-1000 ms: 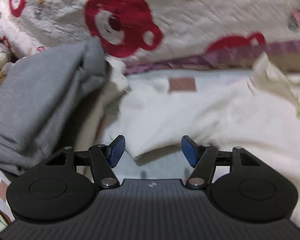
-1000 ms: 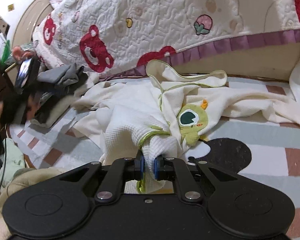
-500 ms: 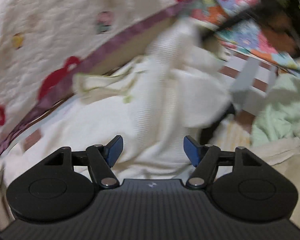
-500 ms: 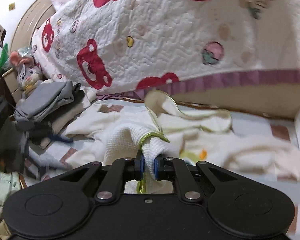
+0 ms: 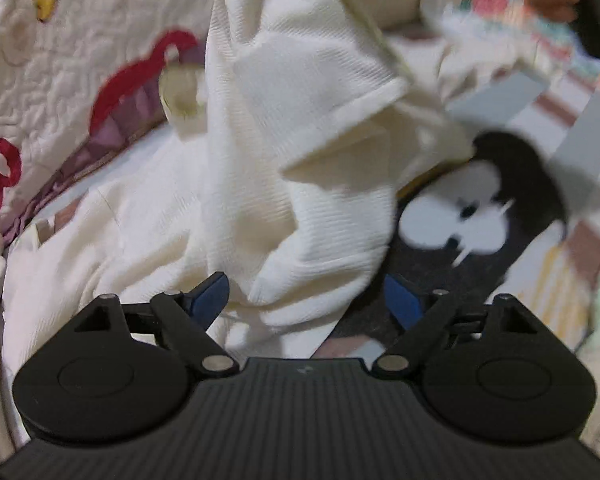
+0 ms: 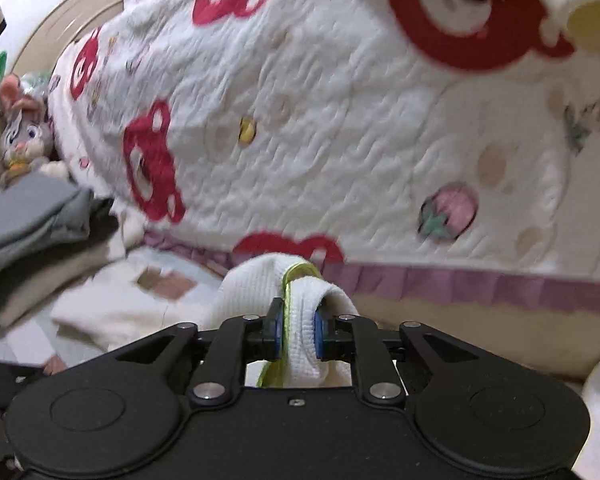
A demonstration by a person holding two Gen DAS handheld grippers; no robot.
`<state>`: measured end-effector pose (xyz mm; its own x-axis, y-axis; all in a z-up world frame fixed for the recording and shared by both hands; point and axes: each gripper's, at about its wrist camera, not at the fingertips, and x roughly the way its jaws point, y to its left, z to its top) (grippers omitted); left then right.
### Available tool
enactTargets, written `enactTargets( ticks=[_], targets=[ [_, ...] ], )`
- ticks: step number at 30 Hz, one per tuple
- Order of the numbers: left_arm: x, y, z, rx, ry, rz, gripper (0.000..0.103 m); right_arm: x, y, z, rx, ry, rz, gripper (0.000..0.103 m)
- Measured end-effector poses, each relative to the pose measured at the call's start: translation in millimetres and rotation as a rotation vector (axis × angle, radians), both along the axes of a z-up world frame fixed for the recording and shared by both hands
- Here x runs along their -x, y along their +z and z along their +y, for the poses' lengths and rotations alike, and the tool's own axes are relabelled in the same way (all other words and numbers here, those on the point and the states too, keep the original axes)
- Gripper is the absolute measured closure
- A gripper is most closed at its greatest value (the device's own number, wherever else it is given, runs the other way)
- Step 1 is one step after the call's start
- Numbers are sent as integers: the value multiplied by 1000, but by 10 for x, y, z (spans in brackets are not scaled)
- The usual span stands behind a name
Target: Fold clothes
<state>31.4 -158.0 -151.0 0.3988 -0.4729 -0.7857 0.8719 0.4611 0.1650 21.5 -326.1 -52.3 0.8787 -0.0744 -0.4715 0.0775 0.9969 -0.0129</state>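
Right wrist view, bottom centre: the right gripper [image 6: 296,334] pinches a green-trimmed fold of the cream garment [image 6: 260,280], its jaws just eased, likely lifting it to hang straight. Left gripper [image 5: 306,300], jaws just widened and empty, frames the dangling hem. Behind: patterned mat [image 5: 480,216], bear quilt [image 6: 300,120].

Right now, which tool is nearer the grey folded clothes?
Can't tell. The right tool sees the grey folded clothes off to its left. The left tool faces only the cream garment.
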Motion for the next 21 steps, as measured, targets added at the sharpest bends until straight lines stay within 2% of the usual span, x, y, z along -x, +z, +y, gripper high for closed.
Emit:
enactTargets(
  ticks=[1,4,6,7,8,10,12,13,16,18,21],
  targets=[
    [-3,-42,-41,-14,11,-6,18,13,-58,-31,-16,-10,3,83],
    [16,-144,-68,37,46,20,19,103,-168,-111,-33,-60,18,78],
    [-94,-159,-79,8,88,46,47,179,-203,-176,-43,-89,30,74],
    [-148,-166,-84,-6,108,59,76,209,-214,-215,-52,-102,39,73],
    [-210,-163,-77,-12,131,77,88,235,-222,-265,-68,-116,53,68],
    [-444,29,127,122,208,187,90,289,-238,-366,-98,-143,80,64],
    [-691,192,407,284,301,296,90,358,-237,-399,-132,-104,128,63],
    [-803,256,555,350,353,319,90,396,-232,-400,-150,-69,156,63],
    [-1024,334,1017,483,552,291,92,523,-223,-283,-142,28,199,63],
    [-1136,326,1260,501,638,240,93,559,-342,-167,-158,75,237,63],
    [-1172,269,1405,494,623,251,93,556,-619,26,-193,135,322,63]
  ],
)
